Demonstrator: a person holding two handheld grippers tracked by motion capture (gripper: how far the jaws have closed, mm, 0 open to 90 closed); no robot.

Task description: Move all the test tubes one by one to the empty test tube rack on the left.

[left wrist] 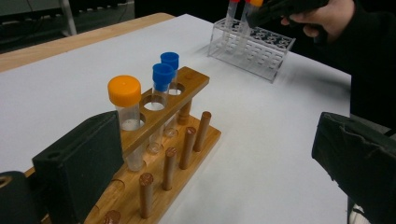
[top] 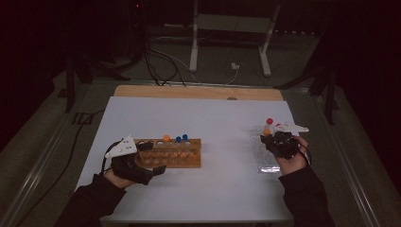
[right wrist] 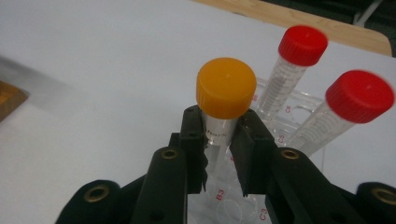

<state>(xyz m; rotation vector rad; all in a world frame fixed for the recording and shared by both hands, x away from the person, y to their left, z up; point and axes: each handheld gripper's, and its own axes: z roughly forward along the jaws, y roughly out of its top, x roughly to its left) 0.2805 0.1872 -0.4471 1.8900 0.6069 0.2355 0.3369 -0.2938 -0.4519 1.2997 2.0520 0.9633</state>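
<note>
My right gripper (right wrist: pixel 223 144) is shut on an orange-capped tube (right wrist: pixel 226 88), its pads pressing the clear body just under the cap. The tube stands over a clear plastic rack (right wrist: pixel 299 100) that also holds two red-capped tubes (right wrist: pixel 302 45). From the high view, the right gripper (top: pixel 279 141) sits at the clear rack (top: pixel 263 156) on the right. My left gripper (top: pixel 150 172) is open at the left end of a wooden rack (top: pixel 170 152). That wooden rack (left wrist: pixel 187 126) carries an orange-capped tube (left wrist: pixel 124 91) and two blue-capped tubes (left wrist: pixel 163 74).
White sheet covers the table (top: pixel 213 123), with a bare wooden strip along the far edge (top: pixel 198 91). Several wooden pegs (left wrist: pixel 188 140) line the wooden rack's near side. Cables and a metal stand lie on the floor beyond the table.
</note>
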